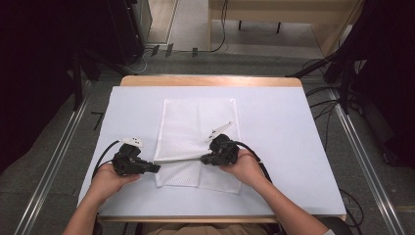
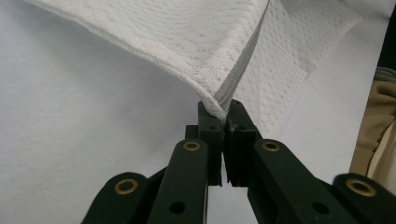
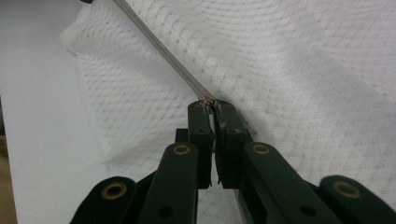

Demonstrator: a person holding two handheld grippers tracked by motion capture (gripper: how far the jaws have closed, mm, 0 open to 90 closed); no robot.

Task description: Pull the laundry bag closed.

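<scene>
Where the two black jaws of the left gripper [image 2: 225,108] meet, they are clamped on the grey zip edge [image 2: 238,70] of a white mesh fabric bag [image 2: 187,37], lifting that corner off the white table cover [image 2: 70,116]. Seen along the right gripper [image 3: 211,106], its pair of jaws is likewise pinched together on the same grey zip edge [image 3: 159,49], at a small reddish bit that I cannot identify, with the white mesh fabric bag [image 3: 303,70] spread beyond.

From the high view there is one bag [image 1: 195,122], rectangular, lying flat on the middle of the table cover [image 1: 279,127] over a wooden table [image 1: 210,81]; whether anything is inside it cannot be told. Its zip edge [image 1: 178,159] runs as a taut grey line between the two grippers, across the near part of the bag.

Left gripper [image 1: 155,168] sits at the bag's near left side, held by the left hand [image 1: 110,181], pointing right. Right gripper [image 1: 203,158] sits over the bag's near right part, held by the right hand [image 1: 244,169], pointing left. Both forearms come in from the near edge, angled inward, each trailing one black cable.
</scene>
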